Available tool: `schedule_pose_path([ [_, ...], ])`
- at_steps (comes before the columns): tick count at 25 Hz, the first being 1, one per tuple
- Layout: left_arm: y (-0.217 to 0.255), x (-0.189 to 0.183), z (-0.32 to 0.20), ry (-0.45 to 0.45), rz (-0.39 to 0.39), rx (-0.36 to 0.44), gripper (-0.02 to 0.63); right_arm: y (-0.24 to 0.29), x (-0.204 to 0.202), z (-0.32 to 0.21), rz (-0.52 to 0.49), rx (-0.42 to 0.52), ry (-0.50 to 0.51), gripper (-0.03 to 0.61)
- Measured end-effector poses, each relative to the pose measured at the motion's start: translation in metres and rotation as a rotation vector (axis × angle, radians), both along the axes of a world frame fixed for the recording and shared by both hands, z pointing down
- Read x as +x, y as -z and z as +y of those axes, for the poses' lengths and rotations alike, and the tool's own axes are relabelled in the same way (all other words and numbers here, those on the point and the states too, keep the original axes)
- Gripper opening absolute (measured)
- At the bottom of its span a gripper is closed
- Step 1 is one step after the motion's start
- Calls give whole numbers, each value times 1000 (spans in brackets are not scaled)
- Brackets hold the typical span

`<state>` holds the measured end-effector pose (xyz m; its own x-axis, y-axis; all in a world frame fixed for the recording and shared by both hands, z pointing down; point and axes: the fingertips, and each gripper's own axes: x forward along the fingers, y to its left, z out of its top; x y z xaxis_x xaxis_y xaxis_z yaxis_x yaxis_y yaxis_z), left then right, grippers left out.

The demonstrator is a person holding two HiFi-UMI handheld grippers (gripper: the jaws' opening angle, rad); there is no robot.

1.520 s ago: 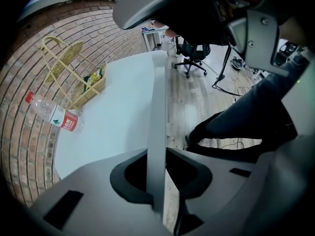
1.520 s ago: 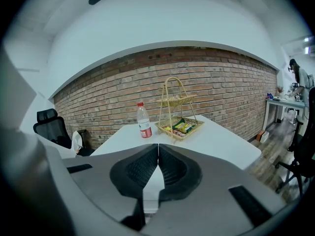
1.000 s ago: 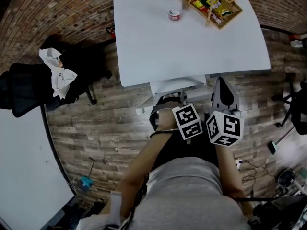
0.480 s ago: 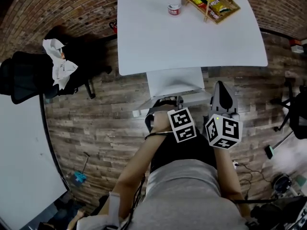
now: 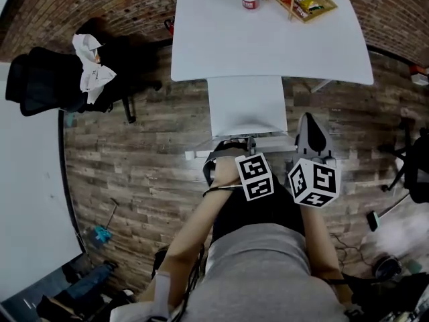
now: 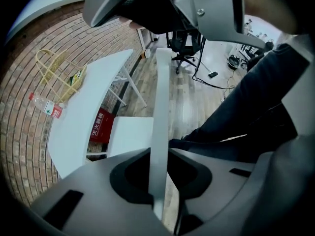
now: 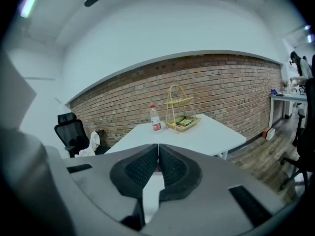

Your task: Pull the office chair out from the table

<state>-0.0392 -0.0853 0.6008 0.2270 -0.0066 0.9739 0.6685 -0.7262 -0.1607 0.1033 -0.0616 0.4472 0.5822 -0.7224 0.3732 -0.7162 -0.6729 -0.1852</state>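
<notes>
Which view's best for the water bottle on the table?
Right gripper view: the bottle is whole and upright, with cap and label clear. Head view cuts it off at the top edge; left gripper view shows it small, far left.

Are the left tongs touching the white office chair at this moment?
Touching. The left gripper view shows the left tongs closed on the office chair: its thin white edge runs between the jaws, gripped from both sides with no gap.

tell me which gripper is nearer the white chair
Left. The left gripper is clamped on the thin back edge of the chair. The right gripper is shut on nothing, just beside the chair back, pointing toward the table.
</notes>
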Motion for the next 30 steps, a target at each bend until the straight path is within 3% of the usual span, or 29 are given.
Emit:
schedule_pose_path([
  [9,2,-37,35,31,2,-5,86,-3,-40,26,-19,11,39,14],
  [18,5,-74,65,26,-3,-43,86,0,-58,31,-24,23,8,14],
  [30,7,-91,70,-27,41,-157,86,4,-88,31,0,-4,-62,14],
])
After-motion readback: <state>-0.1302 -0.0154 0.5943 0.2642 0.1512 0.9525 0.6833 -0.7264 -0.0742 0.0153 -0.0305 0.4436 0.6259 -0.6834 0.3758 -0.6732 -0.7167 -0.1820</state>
